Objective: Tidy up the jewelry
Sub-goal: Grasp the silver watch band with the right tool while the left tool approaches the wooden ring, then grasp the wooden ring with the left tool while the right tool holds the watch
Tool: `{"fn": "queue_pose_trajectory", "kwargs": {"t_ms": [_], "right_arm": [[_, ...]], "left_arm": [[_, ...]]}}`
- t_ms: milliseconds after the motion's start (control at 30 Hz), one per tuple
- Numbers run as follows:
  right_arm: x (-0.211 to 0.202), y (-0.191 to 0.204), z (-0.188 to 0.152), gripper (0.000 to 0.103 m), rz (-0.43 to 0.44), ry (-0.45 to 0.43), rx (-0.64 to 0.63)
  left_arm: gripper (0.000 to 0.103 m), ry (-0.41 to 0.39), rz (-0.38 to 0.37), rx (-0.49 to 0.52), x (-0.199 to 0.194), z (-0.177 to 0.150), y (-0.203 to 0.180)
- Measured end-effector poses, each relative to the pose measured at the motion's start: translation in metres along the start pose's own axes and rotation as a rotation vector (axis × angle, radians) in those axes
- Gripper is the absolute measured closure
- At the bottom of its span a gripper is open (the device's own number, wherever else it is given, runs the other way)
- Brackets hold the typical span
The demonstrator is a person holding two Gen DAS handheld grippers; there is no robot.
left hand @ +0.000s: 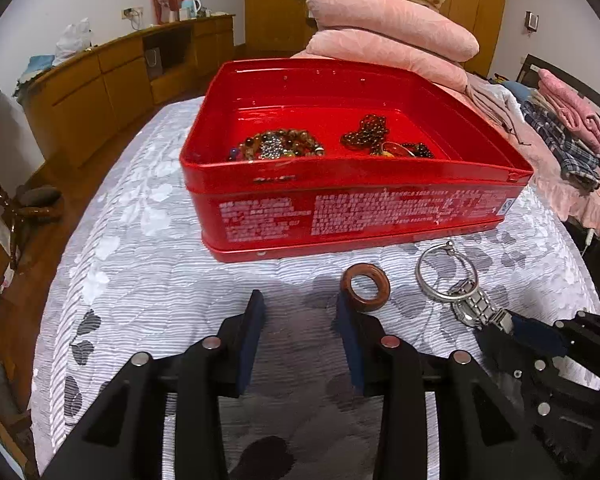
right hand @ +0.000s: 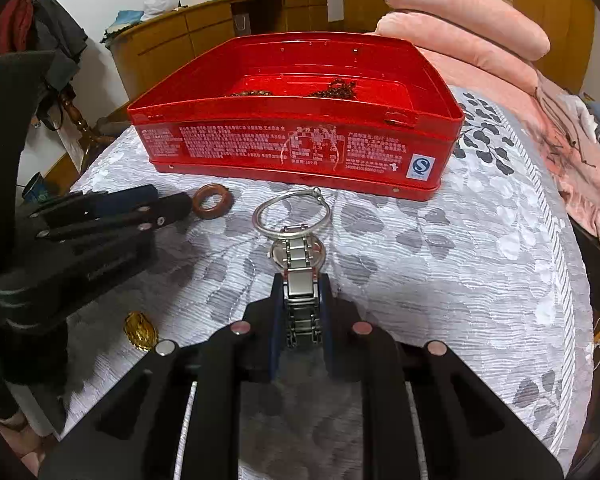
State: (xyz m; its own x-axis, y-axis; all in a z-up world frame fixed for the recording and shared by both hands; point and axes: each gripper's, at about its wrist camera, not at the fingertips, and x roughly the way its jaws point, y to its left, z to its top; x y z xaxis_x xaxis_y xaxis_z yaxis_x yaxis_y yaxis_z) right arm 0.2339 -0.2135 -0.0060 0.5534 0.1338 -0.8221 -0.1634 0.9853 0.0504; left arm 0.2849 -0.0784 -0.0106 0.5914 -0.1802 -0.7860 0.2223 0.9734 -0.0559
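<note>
Steel watch [right hand: 299, 264] lies lengthwise between the right gripper [right hand: 302, 280] fingers, pointing boxward.

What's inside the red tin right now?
The red tin holds a mixed beaded bracelet pile and dark red beads beside a ring-like piece. Its near wall hides the front floor.

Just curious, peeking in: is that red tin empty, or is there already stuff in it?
Not empty. The lidless red tin already holds a heap of mixed beads on its left and dark red beads on its right.
</note>
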Motion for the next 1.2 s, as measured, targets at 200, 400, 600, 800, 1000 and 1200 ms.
{"fn": "queue_pose_trajectory", "kwargs": {"t_ms": [200, 400, 600, 800, 1000, 1200], "right_arm": [[0.000, -0.008, -0.004, 0.088, 0.018, -0.002, 0.014], [-0.001, -0.012, -0.004, 0.088, 0.016, -0.004, 0.022], [-0.005, -0.023, -0.007, 0.088, -0.014, -0.008, 0.036], [-0.003, -0.026, -0.009, 0.088, -0.010, -0.008, 0.047], [-0.003, -0.026, -0.009, 0.087, -0.001, -0.012, 0.055], [-0.003, -0.026, -0.010, 0.087, 0.001, -0.015, 0.059]], "left_arm": [[0.060, -0.001, -0.051, -0.031, -0.012, -0.003, 0.005], [0.060, 0.011, -0.049, 0.018, -0.002, 0.002, -0.015], [0.060, 0.019, -0.046, 0.029, 0.007, 0.007, -0.024], [0.070, 0.016, -0.057, 0.055, 0.010, 0.005, -0.033], [0.070, 0.019, -0.114, 0.020, 0.004, -0.001, -0.025], [0.063, 0.025, -0.105, 0.029, 0.007, 0.001, -0.029]]}}
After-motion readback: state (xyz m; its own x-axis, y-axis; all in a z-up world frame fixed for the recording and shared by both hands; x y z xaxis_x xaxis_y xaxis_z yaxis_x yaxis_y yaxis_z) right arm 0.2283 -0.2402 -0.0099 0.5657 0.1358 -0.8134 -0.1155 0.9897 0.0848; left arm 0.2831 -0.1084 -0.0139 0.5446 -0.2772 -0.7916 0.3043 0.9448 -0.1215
